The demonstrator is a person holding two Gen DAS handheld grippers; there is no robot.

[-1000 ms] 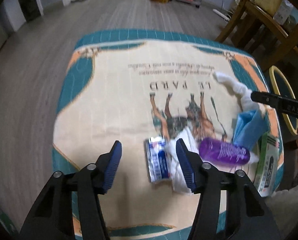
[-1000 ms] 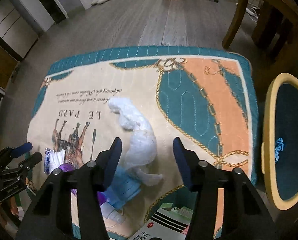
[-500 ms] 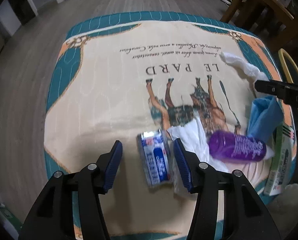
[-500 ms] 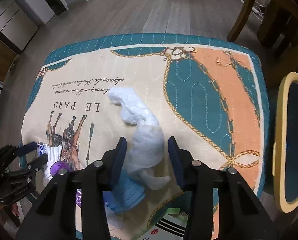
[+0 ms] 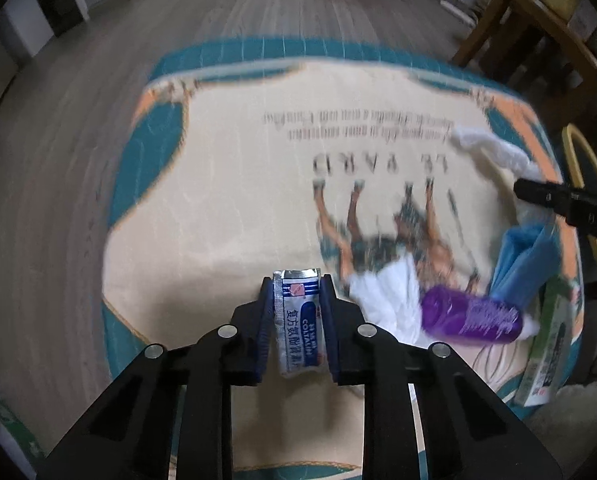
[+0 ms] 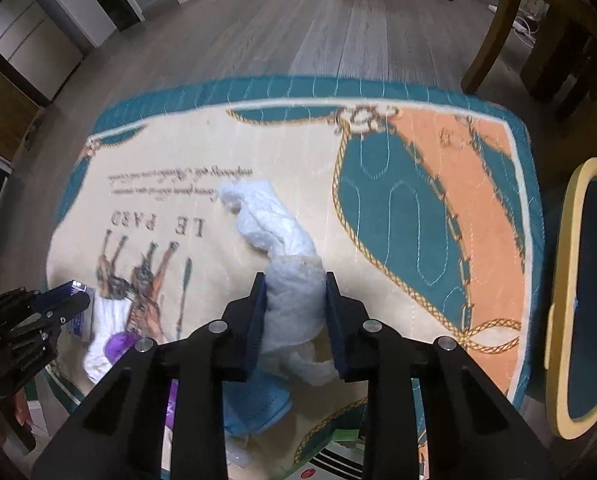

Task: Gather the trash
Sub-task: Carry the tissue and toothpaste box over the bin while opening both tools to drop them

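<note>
Now the left gripper [image 5: 297, 312] is clamping a blue-and-white sachet [image 5: 300, 322] over bare mat [image 5: 226, 208], while the right gripper [image 6: 293, 312] is squeezing the white tissue wad [image 6: 286, 264] near the mat's near edge.

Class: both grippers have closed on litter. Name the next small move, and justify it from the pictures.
Probably lift both straight up. The left gripper clamps the blue-and-white foil sachet, the right gripper the crumpled white tissue wad, whose far end lies on the printed quilted mat.
</note>
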